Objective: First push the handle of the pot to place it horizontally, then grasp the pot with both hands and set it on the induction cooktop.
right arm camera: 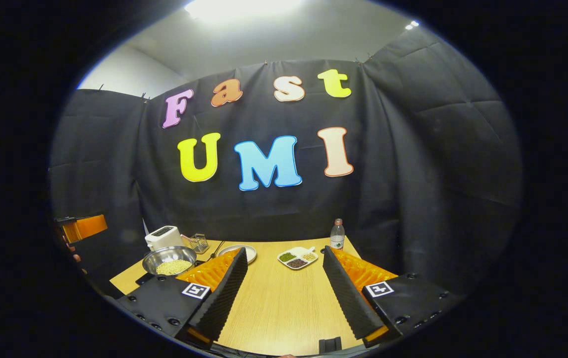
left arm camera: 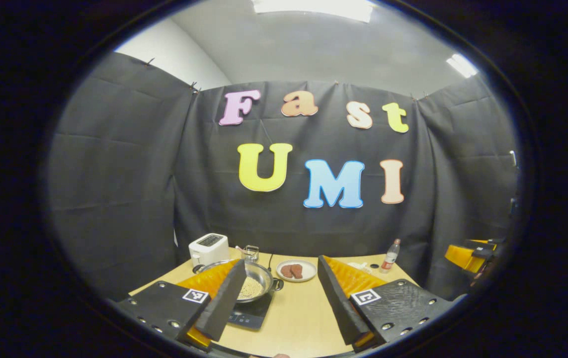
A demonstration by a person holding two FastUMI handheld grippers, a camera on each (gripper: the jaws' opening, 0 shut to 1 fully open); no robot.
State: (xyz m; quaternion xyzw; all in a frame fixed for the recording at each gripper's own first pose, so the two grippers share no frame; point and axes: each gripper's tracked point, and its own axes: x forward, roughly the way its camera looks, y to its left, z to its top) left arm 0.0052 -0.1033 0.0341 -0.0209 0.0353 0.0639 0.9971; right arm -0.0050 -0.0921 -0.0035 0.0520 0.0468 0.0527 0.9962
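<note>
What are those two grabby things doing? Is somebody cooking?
A person holds two grippers above a wooden table. The left gripper and the right gripper are both open and hold nothing. A metal pot with pale grains in it sits on the black induction cooktop. Behind it are a white toaster, a plate of brown pieces and a bottle.

A broad strip of bare table (right arm camera: pixel 284 303) is left open down the middle toward the near edge. The left side is blocked by the pot (right arm camera: pixel 169 260) on the induction cooktop (left arm camera: pixel 250 314). Along the far edge, passage is narrowed by the toaster (right arm camera: pixel 163 237), a plate (left arm camera: pixel 296 270), a divided dish (right arm camera: pixel 297 258) and a bottle (right arm camera: pixel 337 234).
</note>
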